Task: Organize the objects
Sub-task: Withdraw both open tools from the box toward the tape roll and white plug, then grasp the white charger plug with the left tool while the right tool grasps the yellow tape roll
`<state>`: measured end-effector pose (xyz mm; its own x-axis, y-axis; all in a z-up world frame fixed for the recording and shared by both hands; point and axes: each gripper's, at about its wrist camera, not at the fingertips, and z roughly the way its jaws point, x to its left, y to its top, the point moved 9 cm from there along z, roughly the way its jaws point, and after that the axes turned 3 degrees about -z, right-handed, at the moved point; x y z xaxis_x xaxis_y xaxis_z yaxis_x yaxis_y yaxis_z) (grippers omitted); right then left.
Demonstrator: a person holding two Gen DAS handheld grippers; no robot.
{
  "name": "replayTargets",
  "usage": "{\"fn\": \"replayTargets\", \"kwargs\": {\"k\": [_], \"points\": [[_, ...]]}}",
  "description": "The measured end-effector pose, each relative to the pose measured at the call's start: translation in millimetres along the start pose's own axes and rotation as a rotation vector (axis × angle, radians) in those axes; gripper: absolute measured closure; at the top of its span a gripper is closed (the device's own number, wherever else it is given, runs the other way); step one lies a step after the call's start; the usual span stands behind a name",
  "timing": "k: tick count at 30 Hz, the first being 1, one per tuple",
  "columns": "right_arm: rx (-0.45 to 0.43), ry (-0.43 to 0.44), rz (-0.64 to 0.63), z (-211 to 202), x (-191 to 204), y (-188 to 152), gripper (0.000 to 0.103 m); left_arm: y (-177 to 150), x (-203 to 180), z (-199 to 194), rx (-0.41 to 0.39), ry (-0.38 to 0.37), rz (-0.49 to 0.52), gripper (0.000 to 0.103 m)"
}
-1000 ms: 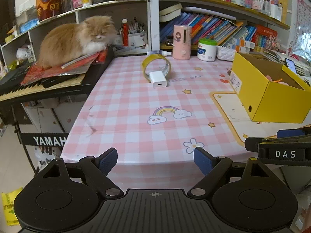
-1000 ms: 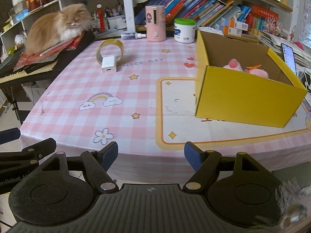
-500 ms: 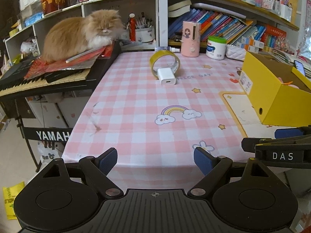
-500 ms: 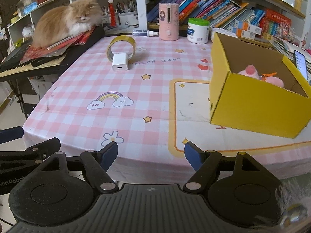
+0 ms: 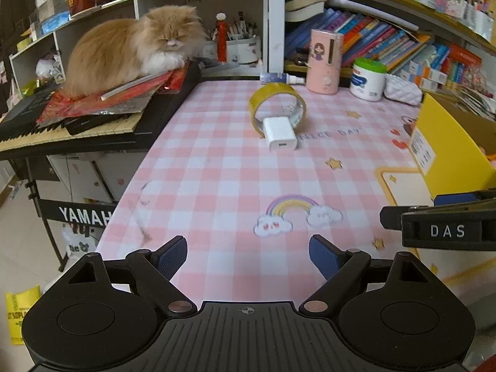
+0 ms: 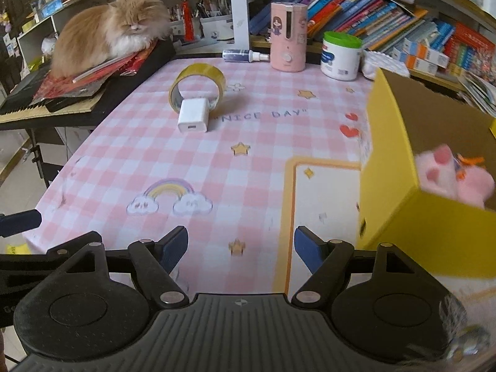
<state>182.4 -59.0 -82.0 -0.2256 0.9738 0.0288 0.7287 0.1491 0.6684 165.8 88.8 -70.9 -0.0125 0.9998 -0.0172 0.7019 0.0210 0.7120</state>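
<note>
Both claws, left claw [image 5: 248,257] and right claw [image 6: 241,249], hang spread and empty over the table [image 6: 263,142]. Beyond, a white charger [image 6: 192,119] touches a yellow tape roll [image 6: 197,86]. The yellow box [image 6: 434,217] holds a pink plush [image 6: 455,179].

A fluffy orange cat [image 5: 133,49] is lying on a Yamaha keyboard [image 5: 77,124] beside a table wearing a pink checked cloth [image 5: 217,179]. Behind, shelves [image 5: 387,6] are sagging with bright books [image 6: 372,15], while pale floor tiles [image 5: 21,248] are showing below.
</note>
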Motion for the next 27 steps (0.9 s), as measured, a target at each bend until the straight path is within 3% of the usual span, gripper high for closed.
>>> {"fn": "replayTargets", "kwargs": {"k": [21,27], "points": [[-0.102,0.050,-0.006,67,-30,130,0.029,83,-31,99,-0.035,0.021,-0.026,0.017],[-0.112,0.052,-0.026,83,-36,152,0.029,97,-46,134,-0.024,0.012,-0.022,0.031]]}}
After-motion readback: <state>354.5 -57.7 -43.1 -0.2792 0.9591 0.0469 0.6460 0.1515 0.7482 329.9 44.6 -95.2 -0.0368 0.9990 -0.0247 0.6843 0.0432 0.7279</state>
